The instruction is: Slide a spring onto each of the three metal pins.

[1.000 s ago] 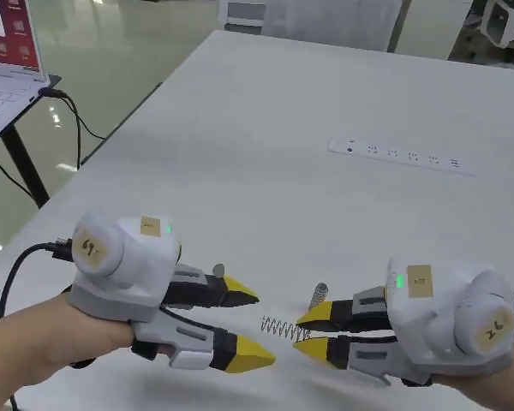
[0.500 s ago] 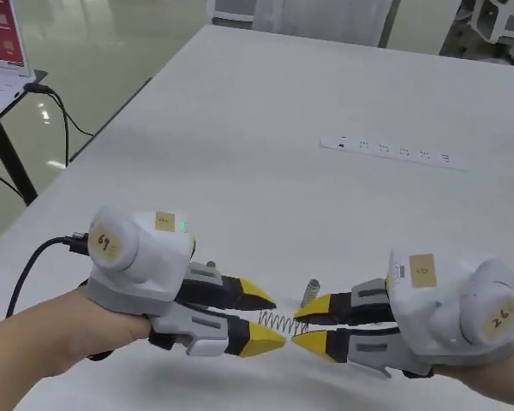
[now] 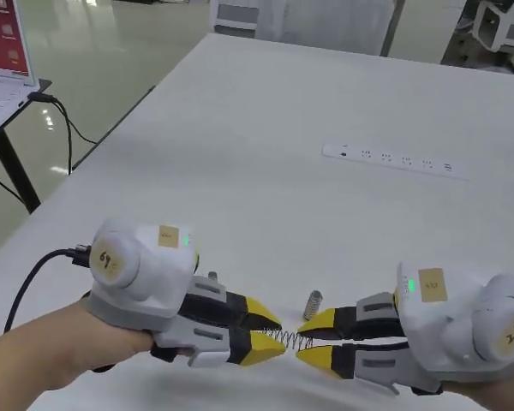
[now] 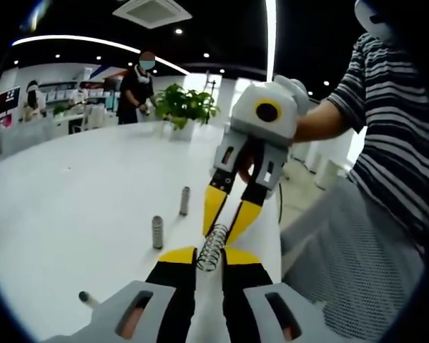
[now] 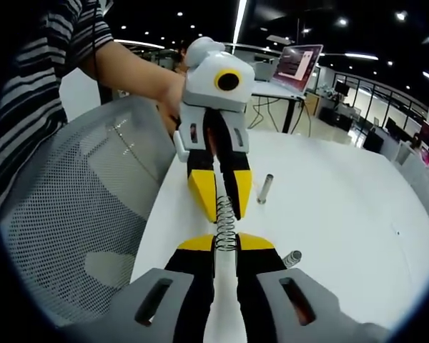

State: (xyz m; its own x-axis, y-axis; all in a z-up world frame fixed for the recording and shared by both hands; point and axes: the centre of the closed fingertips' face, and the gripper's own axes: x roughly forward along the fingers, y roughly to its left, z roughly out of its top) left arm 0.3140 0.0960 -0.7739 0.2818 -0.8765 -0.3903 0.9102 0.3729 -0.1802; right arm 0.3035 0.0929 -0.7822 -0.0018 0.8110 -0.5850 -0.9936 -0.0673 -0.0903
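Note:
A thin wire spring hangs level just above the white table between my two grippers. My left gripper is shut on its left end, and my right gripper is shut on its right end. In the left gripper view the spring runs from my own jaws to the right gripper. In the right gripper view the spring reaches the left gripper. A short pin wrapped in a spring stands just behind the tips. Another pin stands behind the left gripper.
A white power strip lies further back on the table. A laptop sits on a side stand at far left. A black cable trails from the left gripper. The table's near edge borders a mesh chair.
My left gripper, open a second ago, has moved right to the spring's free end and shut on it. The right gripper has held the spring's other end throughout.

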